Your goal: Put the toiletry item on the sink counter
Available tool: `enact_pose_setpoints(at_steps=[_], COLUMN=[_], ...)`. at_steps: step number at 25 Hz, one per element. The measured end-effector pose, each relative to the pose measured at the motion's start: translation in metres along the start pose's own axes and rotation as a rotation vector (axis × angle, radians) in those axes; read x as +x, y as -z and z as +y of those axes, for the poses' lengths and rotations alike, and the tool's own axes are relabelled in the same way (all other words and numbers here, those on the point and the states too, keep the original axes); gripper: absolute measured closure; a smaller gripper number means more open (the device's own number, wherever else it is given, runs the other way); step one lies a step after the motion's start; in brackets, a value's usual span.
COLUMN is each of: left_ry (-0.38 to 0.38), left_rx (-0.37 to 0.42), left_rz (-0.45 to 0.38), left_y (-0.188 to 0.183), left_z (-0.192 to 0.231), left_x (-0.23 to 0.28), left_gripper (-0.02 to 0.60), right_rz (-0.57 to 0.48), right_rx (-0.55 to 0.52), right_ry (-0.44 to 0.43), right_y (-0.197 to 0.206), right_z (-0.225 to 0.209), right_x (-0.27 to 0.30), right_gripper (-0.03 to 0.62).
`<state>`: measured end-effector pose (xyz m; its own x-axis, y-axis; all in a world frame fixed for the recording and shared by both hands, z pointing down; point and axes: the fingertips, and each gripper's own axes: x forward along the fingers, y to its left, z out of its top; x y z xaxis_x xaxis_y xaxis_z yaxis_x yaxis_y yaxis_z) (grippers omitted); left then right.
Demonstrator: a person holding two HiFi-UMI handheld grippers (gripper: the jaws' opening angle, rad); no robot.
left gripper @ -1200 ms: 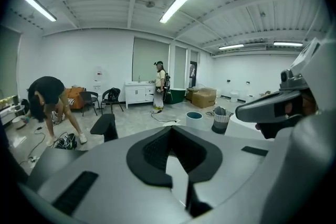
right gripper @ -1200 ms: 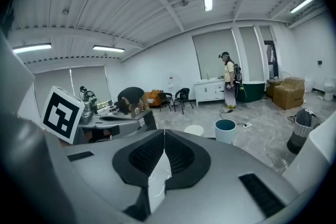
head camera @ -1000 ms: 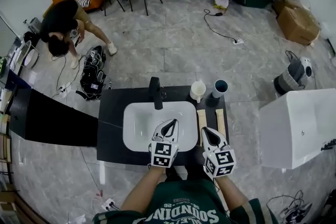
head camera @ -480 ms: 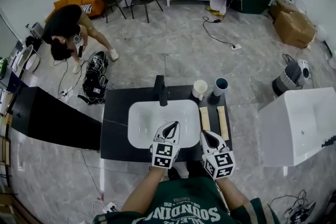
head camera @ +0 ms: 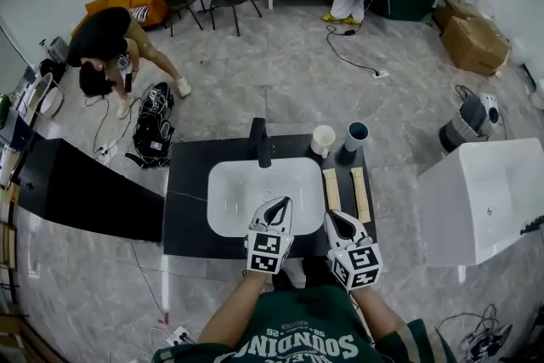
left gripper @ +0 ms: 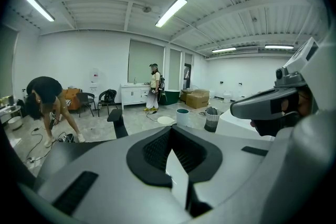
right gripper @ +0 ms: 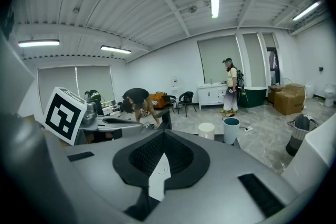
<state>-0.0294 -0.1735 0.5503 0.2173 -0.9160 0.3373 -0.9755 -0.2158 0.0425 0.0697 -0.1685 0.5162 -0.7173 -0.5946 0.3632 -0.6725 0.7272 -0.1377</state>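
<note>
One black faucet (head camera: 259,144) on sink counter (head camera: 183,212)

Black counter (head camera: 183,204), white basin (head camera: 238,191), cream cup (head camera: 322,140)

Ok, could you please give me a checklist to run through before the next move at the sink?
1. Left gripper empty, jaws together: ok.
2. Right gripper empty, jaws together: ok.
3. Pale strip and second strip lie flat on the counter, right of the basin: ok.
4. Cream cup and blue cup upright behind them: ok.
5. Which toiletry item is meant: cannot tell.
</note>
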Motion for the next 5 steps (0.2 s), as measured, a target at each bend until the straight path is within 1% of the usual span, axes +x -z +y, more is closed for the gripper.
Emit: enact_pose_setpoints(at_steps=[5], left_ry=[-0.009], left_rx=[-0.015], left_rz=[-0.011], left_y=[-0.0043], left_z=[0.0009], left_x=[-0.0073], left_gripper=[0.571], right_rz=[0.005], right_rx=[-0.004], right_ry=[-0.010], right_y=[-0.0042], right_z=[0.0075], right_x=[-0.0035], right_gripper=[0.553])
